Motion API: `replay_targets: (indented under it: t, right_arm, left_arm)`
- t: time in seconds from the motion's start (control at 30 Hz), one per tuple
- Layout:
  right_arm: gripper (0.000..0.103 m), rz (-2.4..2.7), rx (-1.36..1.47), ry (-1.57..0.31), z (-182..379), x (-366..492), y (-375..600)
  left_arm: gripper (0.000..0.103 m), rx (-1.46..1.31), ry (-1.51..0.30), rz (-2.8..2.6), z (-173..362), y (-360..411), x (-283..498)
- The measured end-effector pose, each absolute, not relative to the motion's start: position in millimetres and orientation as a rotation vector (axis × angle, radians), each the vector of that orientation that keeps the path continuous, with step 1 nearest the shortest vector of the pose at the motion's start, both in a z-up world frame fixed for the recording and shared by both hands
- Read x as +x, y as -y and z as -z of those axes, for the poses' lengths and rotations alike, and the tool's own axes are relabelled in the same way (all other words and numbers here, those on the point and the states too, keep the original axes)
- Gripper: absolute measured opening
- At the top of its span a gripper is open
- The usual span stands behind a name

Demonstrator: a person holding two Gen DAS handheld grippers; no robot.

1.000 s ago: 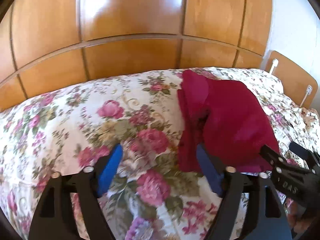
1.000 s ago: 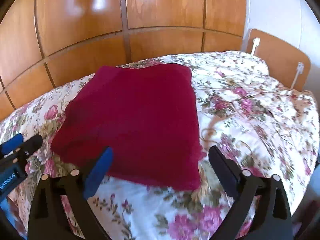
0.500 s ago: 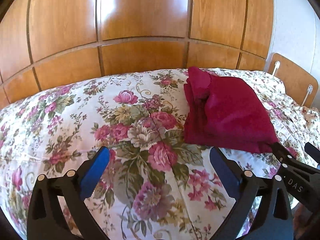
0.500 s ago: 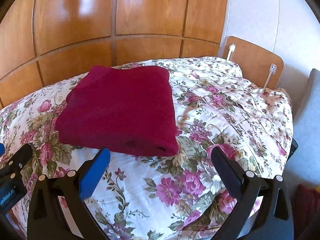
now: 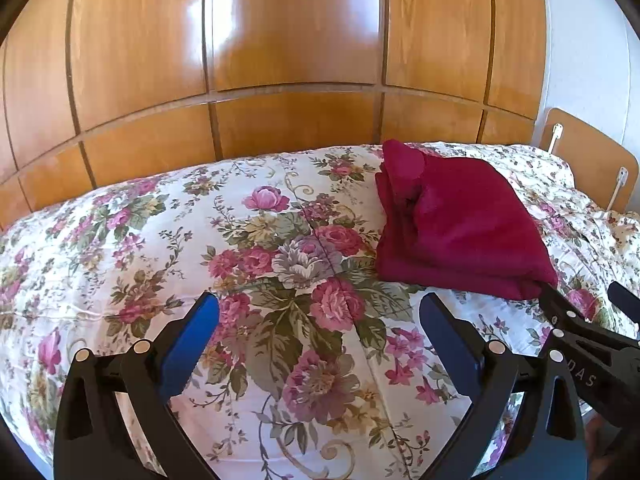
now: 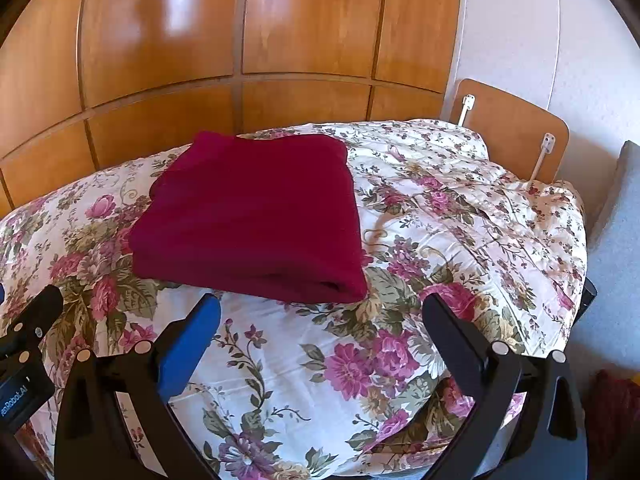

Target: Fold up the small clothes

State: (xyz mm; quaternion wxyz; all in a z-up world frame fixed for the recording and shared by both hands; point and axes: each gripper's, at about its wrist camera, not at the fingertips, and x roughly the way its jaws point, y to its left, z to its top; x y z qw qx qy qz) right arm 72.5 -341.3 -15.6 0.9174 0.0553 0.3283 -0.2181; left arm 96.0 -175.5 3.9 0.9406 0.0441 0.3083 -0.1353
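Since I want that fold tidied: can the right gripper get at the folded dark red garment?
Probably yes: the right gripper is open, the folded dark red garment lies just ahead on the floral bedspread, nothing between.

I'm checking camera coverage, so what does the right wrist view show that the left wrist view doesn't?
Only the right wrist view shows the grey cushion beside the bed and the garment's flat top. Only the left wrist view shows the garment's bunched, layered left edge and the open quilt left of it. Both show the folded red garment on the floral quilt, the wooden wardrobe and both open claws, empty.
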Motion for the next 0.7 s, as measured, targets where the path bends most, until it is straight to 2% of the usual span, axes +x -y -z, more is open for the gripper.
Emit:
replay_targets:
  t: [0.7]
  right_arm:
    - [0.101, 0.438, 0.113, -0.649, 11.5, 69.1, 336.8]
  left_arm:
    - [0.099, 0.067, -0.612, 0.284, -9.6, 174.6, 92.9]
